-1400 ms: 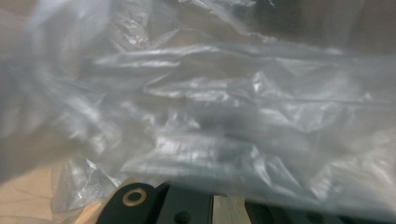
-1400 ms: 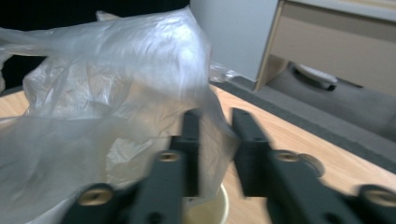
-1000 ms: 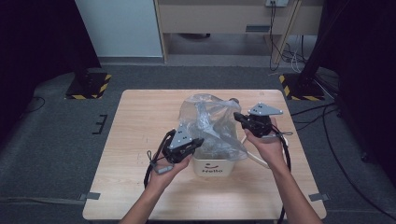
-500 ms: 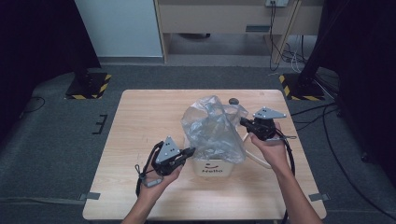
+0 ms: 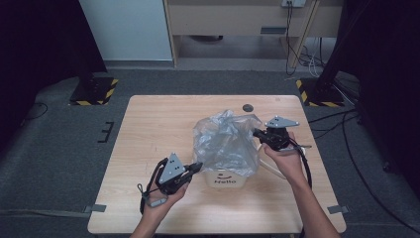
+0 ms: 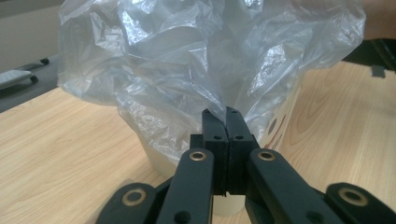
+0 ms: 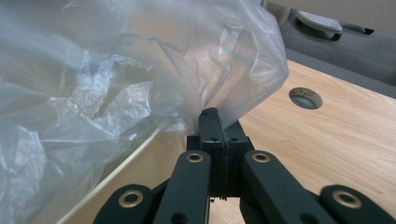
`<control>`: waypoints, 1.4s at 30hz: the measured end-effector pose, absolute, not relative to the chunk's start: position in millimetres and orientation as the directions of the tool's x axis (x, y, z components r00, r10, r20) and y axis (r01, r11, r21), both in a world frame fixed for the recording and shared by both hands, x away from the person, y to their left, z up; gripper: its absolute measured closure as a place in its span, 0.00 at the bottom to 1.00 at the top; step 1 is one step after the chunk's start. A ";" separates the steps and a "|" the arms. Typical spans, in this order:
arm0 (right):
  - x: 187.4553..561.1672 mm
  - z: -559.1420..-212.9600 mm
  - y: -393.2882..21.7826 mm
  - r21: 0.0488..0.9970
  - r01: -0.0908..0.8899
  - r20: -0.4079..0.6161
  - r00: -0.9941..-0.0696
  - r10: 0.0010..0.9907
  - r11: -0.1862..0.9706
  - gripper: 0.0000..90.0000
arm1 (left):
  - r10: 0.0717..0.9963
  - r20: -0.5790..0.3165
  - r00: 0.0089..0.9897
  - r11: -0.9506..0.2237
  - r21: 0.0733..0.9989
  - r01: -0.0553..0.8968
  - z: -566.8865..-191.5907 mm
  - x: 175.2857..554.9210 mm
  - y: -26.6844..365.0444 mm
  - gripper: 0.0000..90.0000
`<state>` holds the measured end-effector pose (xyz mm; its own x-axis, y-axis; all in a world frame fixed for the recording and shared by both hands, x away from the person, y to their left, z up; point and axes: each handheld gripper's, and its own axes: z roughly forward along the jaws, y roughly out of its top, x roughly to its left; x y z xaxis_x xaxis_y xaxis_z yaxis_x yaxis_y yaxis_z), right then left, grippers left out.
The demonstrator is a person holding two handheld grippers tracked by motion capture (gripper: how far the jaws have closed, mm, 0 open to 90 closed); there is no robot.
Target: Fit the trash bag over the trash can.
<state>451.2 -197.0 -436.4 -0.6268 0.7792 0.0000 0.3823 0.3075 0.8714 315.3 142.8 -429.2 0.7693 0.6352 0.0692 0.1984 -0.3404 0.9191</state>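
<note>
A white bin point(image 5: 225, 179) with "Hello" printed on its near side stands on the light wooden table point(image 5: 148, 129), a little right of centre and toward the person's edge. A crumpled clear plastic bag point(image 5: 225, 141) billows up out of it and hides its rim in the high view. The left gripper point(image 5: 194, 168) is held low at the bin's near-left side, its tips pointing at the bin wall just below the bag's lower edge. In the left gripper view its 2 jaws are pressed flat together with no gap, and the plastic bag point(image 6: 201, 65) hangs just past the tips; whether any film is caught between them cannot be told. The right gripper point(image 5: 257, 133) sits higher, at the bag's right side, level with its upper half. In the right gripper view its jaws are closed tight on a gathered fold of the plastic bag point(image 7: 140, 84), which fans out up and to the left from the pinch, with the bin's pale rim point(image 7: 126, 158) showing through the film below. A round hole point(image 7: 306, 98) in the tabletop lies beyond the bag.
</note>
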 end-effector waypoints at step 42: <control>453.5 -452.0 -187.5 0.836 0.426 0.022 -0.656 0.755 0.346 1.00 | 0.630 0.148 0.762 -0.434 0.881 0.188 -451.8 311.5 135.8 1.00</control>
